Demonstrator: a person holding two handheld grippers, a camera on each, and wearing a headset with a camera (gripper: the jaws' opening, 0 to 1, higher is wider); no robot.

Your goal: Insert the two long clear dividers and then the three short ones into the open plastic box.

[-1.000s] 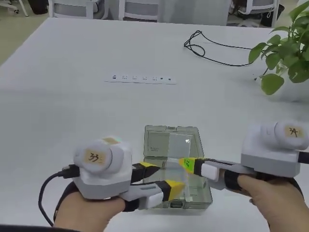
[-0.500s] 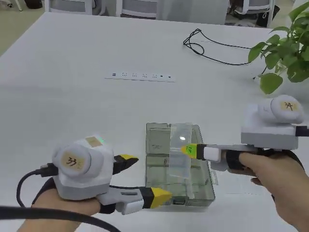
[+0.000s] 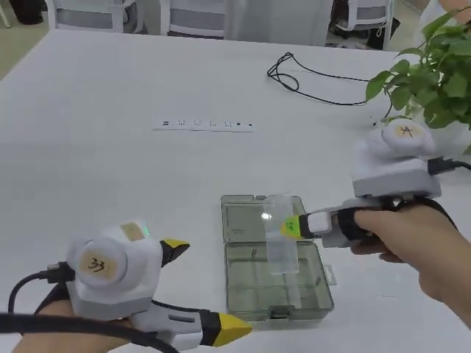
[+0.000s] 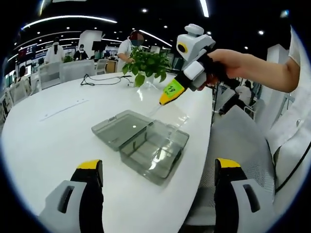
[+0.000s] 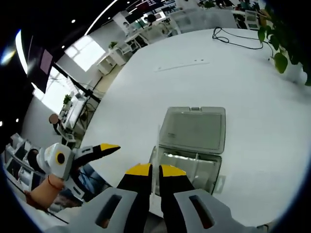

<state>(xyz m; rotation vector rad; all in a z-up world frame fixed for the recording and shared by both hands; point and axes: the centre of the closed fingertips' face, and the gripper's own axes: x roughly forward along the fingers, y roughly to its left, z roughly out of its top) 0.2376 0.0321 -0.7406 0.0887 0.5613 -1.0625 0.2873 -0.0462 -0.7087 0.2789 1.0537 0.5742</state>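
The right gripper (image 3: 292,226) is clamped on a clear divider (image 3: 280,243), apparently a long one, and holds it tilted over the open box (image 3: 229,283). The box sits on the white table (image 3: 110,169) with its lid lying flat behind it. The left gripper (image 3: 205,287) hangs near the box, jaws apart and empty. The divider likely needs squaring to the box walls, then standing upright and lowering evenly. The free gripper could steady the box.
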